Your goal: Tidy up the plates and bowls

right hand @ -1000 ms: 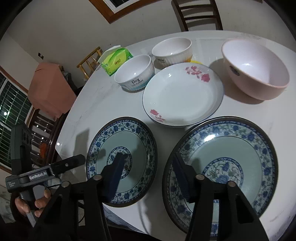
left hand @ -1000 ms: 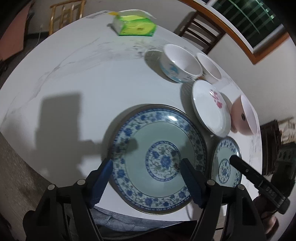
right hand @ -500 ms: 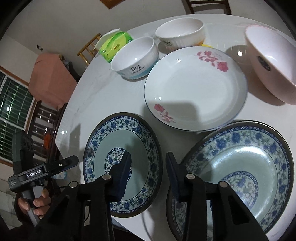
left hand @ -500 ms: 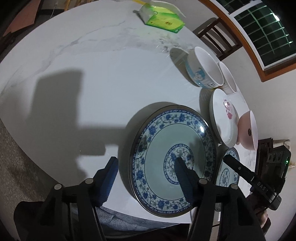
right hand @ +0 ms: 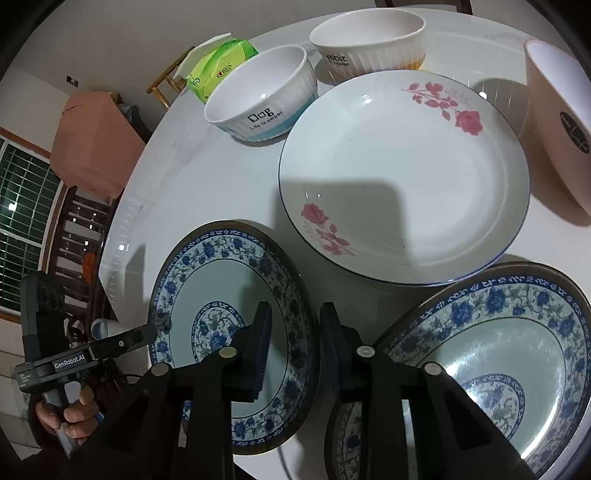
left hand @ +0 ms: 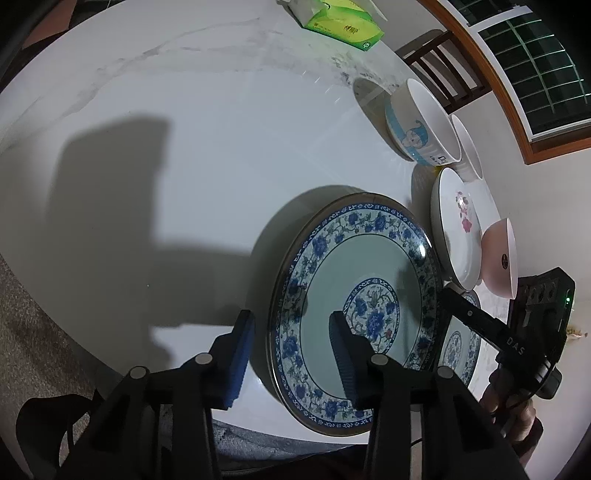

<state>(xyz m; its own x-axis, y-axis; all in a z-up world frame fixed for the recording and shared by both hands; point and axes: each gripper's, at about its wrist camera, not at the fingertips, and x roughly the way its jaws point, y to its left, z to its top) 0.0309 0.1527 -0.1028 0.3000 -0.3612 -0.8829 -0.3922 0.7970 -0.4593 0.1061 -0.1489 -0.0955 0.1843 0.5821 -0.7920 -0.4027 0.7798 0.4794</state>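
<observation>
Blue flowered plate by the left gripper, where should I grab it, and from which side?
Pinch the raised rim of the blue flowered plate, one finger inside, one outside: it lies flat on the table, so only the rim offers purchase. Come from its bare side, away from the rose plate. The left gripper straddles that rim, jaws closing, not yet pressing.

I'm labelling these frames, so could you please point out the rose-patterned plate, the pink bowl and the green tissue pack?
Rose-patterned plate (right hand: 402,184): right wrist view, on its bare white centre.
Pink bowl (right hand: 554,147): right wrist view, on its outer wall.
Green tissue pack (left hand: 341,22): left wrist view, on its top face.
</observation>
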